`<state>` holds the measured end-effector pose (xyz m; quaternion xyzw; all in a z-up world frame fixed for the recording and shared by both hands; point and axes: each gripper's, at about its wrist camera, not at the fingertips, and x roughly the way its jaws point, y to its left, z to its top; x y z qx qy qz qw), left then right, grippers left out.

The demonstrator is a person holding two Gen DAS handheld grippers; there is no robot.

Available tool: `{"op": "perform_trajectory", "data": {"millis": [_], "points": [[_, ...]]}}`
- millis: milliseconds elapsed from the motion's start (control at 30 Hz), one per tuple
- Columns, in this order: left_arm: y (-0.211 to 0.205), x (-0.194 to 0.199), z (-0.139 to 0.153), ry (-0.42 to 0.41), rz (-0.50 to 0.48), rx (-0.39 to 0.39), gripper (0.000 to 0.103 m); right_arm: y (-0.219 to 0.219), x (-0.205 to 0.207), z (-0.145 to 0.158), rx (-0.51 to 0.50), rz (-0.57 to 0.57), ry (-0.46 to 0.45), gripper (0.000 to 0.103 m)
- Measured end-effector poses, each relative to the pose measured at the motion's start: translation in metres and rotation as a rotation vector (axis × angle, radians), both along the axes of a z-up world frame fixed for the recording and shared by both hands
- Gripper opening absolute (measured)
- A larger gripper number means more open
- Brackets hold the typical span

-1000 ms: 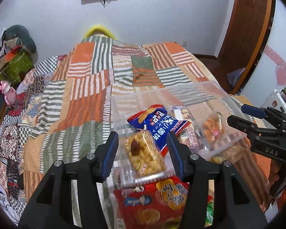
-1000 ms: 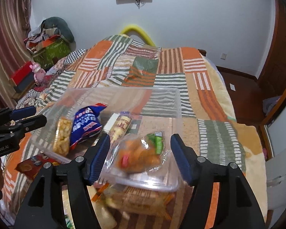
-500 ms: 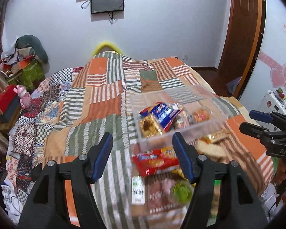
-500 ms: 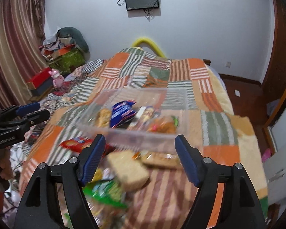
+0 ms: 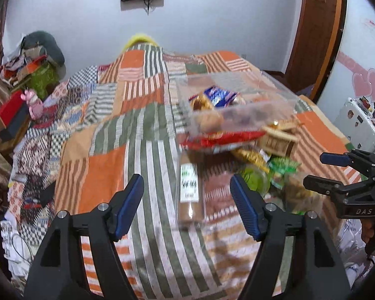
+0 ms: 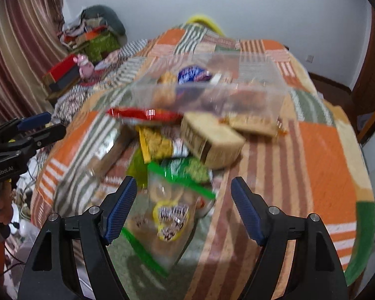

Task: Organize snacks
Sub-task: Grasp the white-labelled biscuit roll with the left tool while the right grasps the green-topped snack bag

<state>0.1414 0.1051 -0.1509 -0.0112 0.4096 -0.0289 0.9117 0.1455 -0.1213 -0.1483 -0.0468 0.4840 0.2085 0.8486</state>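
A clear plastic box (image 5: 237,107) (image 6: 212,92) holding several snacks, a blue packet among them, sits on the patchwork bed. In front of it lies a loose pile: a red packet (image 5: 220,138) (image 6: 142,113), a beige carton (image 6: 212,140), a yellow packet (image 6: 155,142), a long brown packet (image 5: 190,192) and a green-edged clear bag (image 6: 172,207). My left gripper (image 5: 186,202) hovers above the brown packet, jaws opening, nothing between the pads. My right gripper (image 6: 183,207) stands open over the green-edged bag, apart from it. Each gripper shows in the other's view, the right (image 5: 322,170) and the left (image 6: 42,125).
The patchwork blanket (image 5: 107,170) covers the whole bed. Boxes, a pink toy (image 5: 33,102) and bundled clothes crowd the left side by a striped curtain (image 6: 20,40). A wooden door (image 5: 315,30) and a white appliance (image 5: 357,125) stand to the right.
Both grippers drew back from the clear box and their jaws spread wider. The snacks they framed stay in the box, and the loose pile in front came into view.
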Motion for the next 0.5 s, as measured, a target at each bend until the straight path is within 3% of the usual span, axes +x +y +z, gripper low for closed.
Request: {"op": "perform_trajectory", "data": {"millis": [133, 500], "points": [[0.004, -0.006, -0.018, 0.035, 0.002, -0.014, 0.071, 0.0, -0.001, -0.021, -0.021, -0.012, 0.062, 0.075], [0.006, 0.013, -0.062, 0.112, 0.013, -0.047, 0.071, 0.006, 0.0, -0.037, 0.053, -0.014, 0.165, 0.078]]}}
